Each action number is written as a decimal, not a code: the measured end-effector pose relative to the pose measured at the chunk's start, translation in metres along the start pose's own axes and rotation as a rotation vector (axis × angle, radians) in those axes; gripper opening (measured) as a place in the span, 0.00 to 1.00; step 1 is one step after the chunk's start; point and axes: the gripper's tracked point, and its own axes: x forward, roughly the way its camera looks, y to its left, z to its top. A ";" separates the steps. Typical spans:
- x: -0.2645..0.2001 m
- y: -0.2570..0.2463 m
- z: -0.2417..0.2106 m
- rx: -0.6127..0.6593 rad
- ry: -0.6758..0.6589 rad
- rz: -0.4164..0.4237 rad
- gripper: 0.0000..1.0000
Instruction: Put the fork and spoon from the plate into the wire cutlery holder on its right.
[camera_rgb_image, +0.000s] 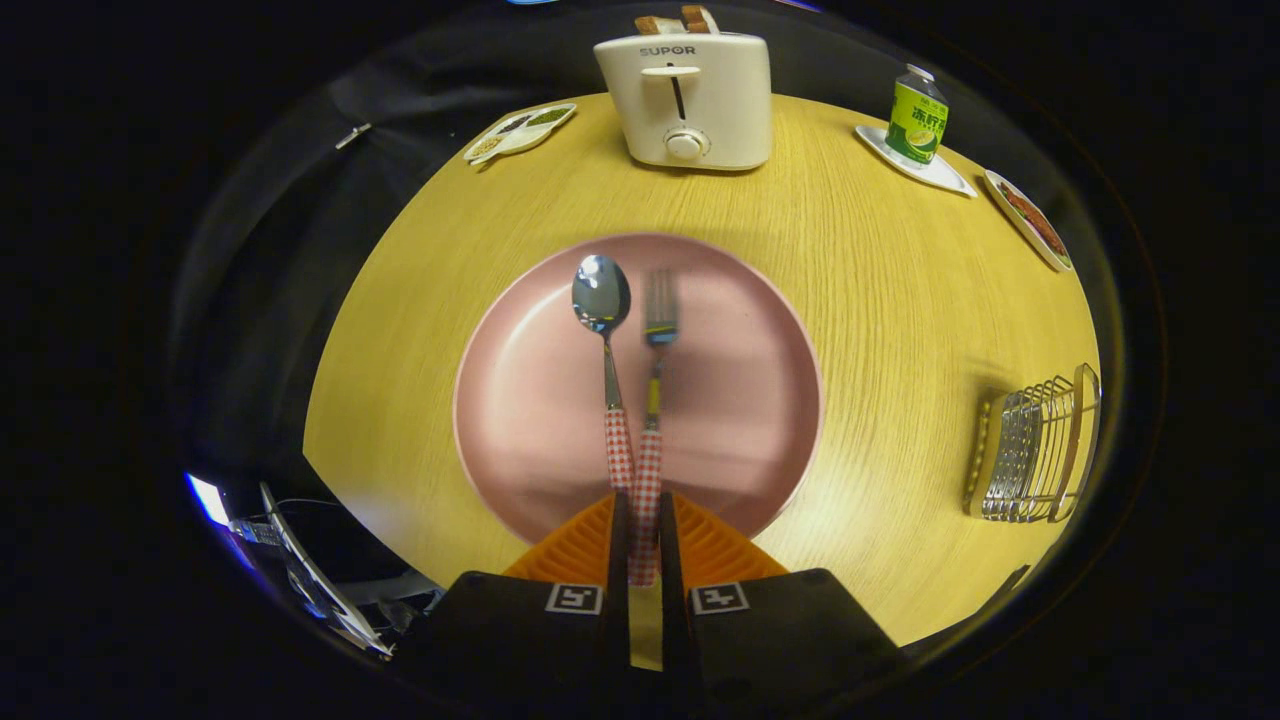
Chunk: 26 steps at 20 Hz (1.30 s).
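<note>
The gripper (640, 525) is clamped on the checked handle of the fork (655, 400), whose tines point ahead over the pink plate (740, 400). The spoon (603, 340) lies on the plate just left of the fork. The wire cutlery holder (1035, 455) stands on the wooden table (880, 290), right of the plate. Beyond the plate, the toaster (690, 100) is marked "SUPOR".

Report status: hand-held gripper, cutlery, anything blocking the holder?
Hand-held gripper shut on fork handle, fork raised over pink plate. Spoon alongside on plate. Wire cutlery holder off to right, table between bare.
</note>
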 end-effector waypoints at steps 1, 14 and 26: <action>-0.005 0.002 0.003 0.003 0.005 0.017 0.14; -0.065 -0.011 0.013 0.030 -0.064 0.101 0.09; -0.173 -0.127 -0.026 0.007 -0.032 0.033 0.09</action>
